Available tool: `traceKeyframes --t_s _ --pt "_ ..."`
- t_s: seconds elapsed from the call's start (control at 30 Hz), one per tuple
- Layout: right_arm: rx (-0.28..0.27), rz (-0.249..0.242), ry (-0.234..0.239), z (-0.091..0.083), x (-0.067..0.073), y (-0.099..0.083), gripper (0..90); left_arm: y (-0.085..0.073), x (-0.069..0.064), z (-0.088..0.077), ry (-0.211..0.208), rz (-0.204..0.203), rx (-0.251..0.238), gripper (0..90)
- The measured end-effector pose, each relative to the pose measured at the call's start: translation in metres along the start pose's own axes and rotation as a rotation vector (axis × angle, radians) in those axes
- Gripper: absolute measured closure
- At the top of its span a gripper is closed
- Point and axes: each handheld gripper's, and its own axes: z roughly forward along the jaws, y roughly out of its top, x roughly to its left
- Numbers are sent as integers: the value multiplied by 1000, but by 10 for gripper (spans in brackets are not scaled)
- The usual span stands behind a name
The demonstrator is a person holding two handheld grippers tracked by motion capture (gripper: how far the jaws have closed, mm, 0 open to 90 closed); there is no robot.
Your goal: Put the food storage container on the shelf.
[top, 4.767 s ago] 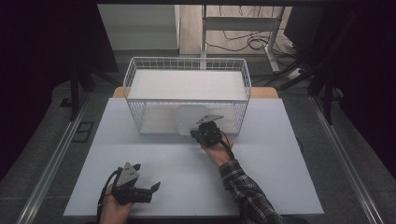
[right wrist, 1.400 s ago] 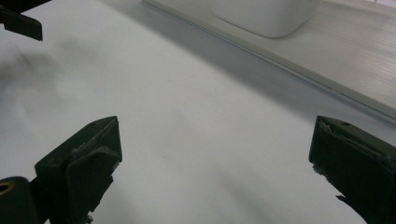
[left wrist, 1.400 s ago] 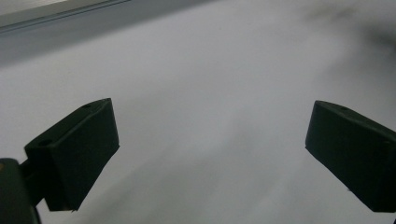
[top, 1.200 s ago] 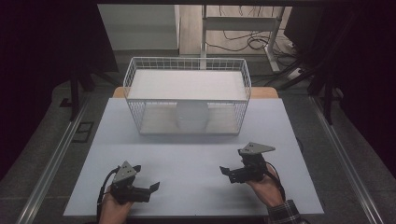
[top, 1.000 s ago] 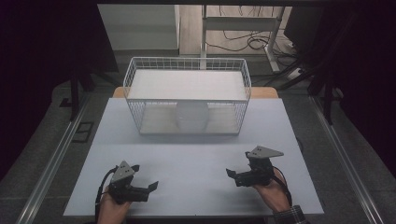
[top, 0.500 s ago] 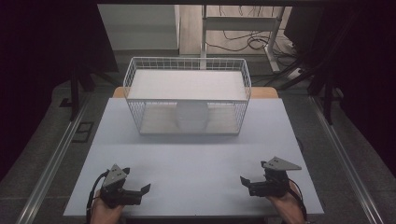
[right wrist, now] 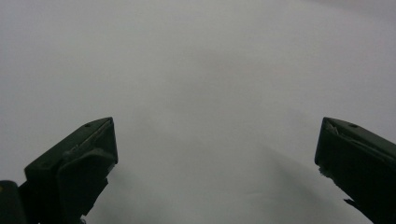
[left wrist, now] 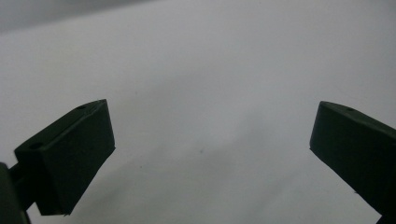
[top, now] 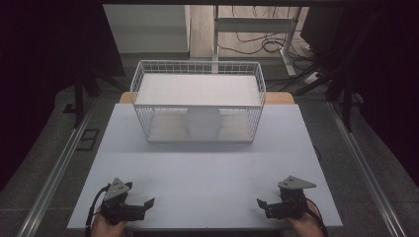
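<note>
1. Dark surroundings frame a pale tabletop (top: 207,173) with a white wire basket (top: 198,106) at its far middle; a white rounded object (top: 203,123) sits inside it, too blurred to name.
2. Left gripper (top: 143,205) rests at the near left corner, jaws spread, pinching nothing.
3. Right gripper (top: 263,206) rests at the near right corner, jaws likewise spread and empty.
4. Judged as a parked pose: keep both low, level and well apart from the basket.

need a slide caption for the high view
Both tongs, left and right, rest open at the table's near edge, with a white wire basket beyond.
</note>
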Motion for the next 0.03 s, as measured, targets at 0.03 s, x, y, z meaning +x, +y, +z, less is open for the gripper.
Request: traceKeyframes --t_s 0.03 --pt "3 2 0 1 0 0 0 0 0 0 -1 1 0 0"
